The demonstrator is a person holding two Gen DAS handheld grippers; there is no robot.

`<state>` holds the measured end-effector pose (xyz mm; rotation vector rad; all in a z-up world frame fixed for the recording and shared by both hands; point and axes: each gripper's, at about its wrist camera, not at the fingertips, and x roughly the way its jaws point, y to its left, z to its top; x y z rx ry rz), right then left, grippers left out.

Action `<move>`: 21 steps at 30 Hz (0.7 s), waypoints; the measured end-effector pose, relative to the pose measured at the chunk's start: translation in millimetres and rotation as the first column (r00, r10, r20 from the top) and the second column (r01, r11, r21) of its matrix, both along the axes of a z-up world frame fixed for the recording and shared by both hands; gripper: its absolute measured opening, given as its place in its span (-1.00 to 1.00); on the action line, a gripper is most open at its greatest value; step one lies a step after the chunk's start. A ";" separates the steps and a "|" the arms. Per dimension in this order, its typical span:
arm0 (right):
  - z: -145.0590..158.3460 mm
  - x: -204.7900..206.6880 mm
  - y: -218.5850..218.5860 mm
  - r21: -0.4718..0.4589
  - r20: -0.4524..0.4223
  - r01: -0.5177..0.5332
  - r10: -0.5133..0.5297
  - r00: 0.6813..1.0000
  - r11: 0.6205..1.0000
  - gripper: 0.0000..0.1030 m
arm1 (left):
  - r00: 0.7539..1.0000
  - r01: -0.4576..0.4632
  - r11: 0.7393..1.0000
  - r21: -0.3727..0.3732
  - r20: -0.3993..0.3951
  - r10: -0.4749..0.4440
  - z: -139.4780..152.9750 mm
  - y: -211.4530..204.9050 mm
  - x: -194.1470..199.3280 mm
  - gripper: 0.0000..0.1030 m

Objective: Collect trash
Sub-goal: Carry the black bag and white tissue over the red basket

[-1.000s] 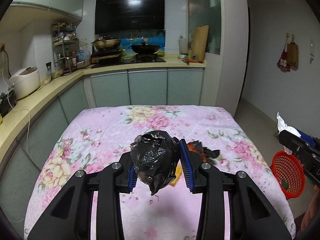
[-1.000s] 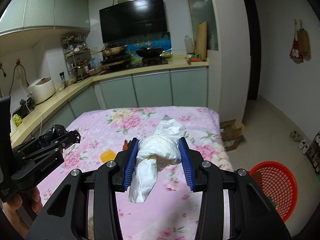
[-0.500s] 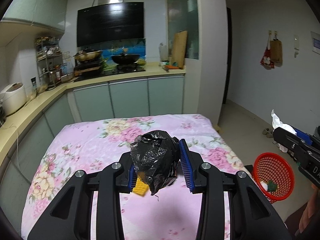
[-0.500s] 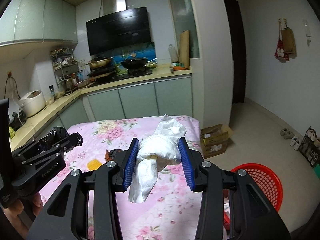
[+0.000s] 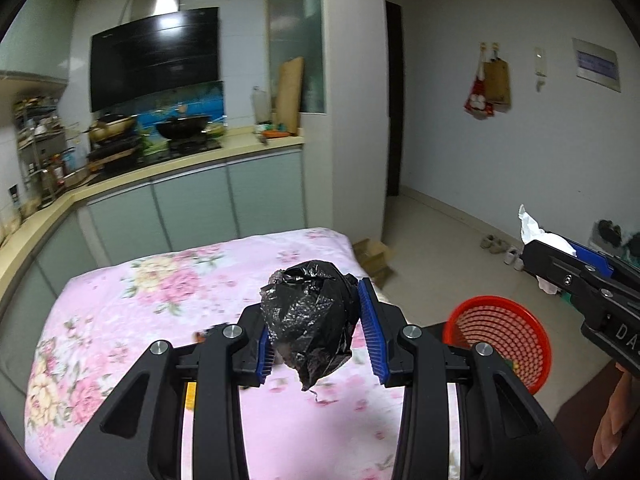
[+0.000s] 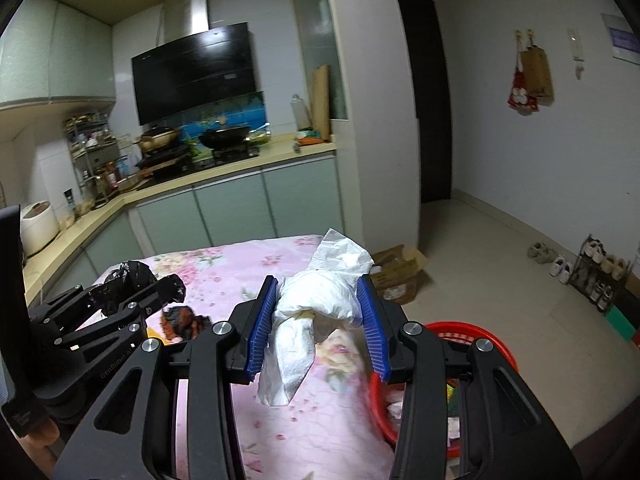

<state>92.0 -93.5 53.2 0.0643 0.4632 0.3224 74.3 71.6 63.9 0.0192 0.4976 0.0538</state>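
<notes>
My left gripper is shut on a crumpled black plastic bag and holds it above the table with the pink floral cloth. My right gripper is shut on a wad of white tissue paper, above the table's right edge. A red mesh basket stands on the floor right of the table; it also shows in the right wrist view, partly hidden by my fingers, with some trash inside. A dark brown scrap and a yellow piece lie on the cloth.
Kitchen counter with stove and pans runs behind the table. A cardboard box lies on the floor by the table's far corner. Shoes and a shoe rack stand along the right wall. A white rice cooker sits at left.
Both grippers have swung to the right with their loads still held. The red basket now sits nearer and more central in both views; the table has slid left.
</notes>
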 end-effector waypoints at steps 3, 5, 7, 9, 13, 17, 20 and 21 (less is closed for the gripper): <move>-1.8 3.2 -12.1 0.001 -0.008 0.032 -0.032 0.999 0.999 -0.22 | 0.999 0.040 0.999 0.001 -0.011 -0.040 -4.2 -18.0 8.7 -0.31; -3.2 4.9 -21.7 0.000 -0.013 0.055 -0.055 0.998 0.998 -0.22 | 0.998 0.063 0.998 0.004 -0.016 -0.063 -6.5 -29.7 13.7 -0.31; -5.3 6.2 -29.0 -0.001 -0.018 0.073 -0.073 0.997 0.997 -0.22 | 0.996 0.081 0.997 0.004 -0.021 -0.081 -8.7 -37.7 18.7 -0.31; -7.4 7.1 -34.4 -0.005 -0.023 0.090 -0.090 0.996 0.996 -0.22 | 0.994 0.102 0.995 0.003 -0.029 -0.101 -11.8 -46.7 22.7 -0.31; -12.1 10.2 -47.7 -0.008 -0.043 0.126 -0.126 0.991 0.992 -0.22 | 0.989 0.139 0.990 0.000 -0.045 -0.139 -19.0 -63.4 29.7 -0.31; -18.2 14.6 -59.1 -0.006 -0.067 0.157 -0.157 0.985 0.988 -0.22 | 0.980 0.186 0.982 -0.016 -0.076 -0.186 -28.8 -80.9 41.1 -0.31; -23.4 18.0 -67.4 -0.004 -0.091 0.175 -0.174 0.980 0.985 -0.22 | 0.973 0.212 0.977 -0.025 -0.092 -0.214 -34.6 -92.0 46.3 -0.31; -25.9 19.4 -71.2 -0.001 -0.103 0.183 -0.182 0.978 0.983 -0.22 | 0.970 0.222 0.975 -0.026 -0.099 -0.224 -37.6 -96.5 48.5 -0.31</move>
